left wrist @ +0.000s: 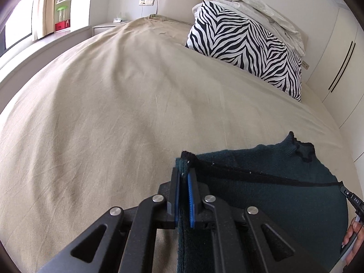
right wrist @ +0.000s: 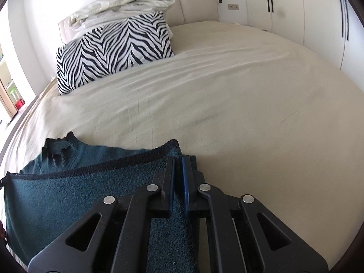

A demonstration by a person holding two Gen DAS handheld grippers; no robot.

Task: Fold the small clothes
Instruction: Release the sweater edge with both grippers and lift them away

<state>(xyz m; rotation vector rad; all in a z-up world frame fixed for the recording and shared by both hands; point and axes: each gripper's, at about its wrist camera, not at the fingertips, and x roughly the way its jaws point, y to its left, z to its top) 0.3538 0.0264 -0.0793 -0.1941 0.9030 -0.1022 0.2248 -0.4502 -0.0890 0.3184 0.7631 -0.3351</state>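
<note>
A dark teal knit sweater [left wrist: 284, 195] with black trim lies on the beige bed sheet [left wrist: 113, 113]. Its collar [left wrist: 300, 147] points toward the pillows. My left gripper [left wrist: 184, 175] is shut on the sweater's left hem corner and holds it raised. My right gripper [right wrist: 178, 166] is shut on the right hem corner of the same sweater [right wrist: 68, 195]. The black-trimmed hem is stretched taut between the two grippers, above the sweater's body. The right gripper's tip also shows at the right edge of the left wrist view [left wrist: 351, 199].
A zebra-print pillow [left wrist: 245, 47] and a crumpled white duvet [left wrist: 261, 11] lie at the headboard. They also show in the right wrist view, pillow [right wrist: 109, 52] and duvet [right wrist: 122, 6]. White wardrobe doors [right wrist: 307, 11] stand to the right. The bed sheet [right wrist: 250, 102] stretches ahead.
</note>
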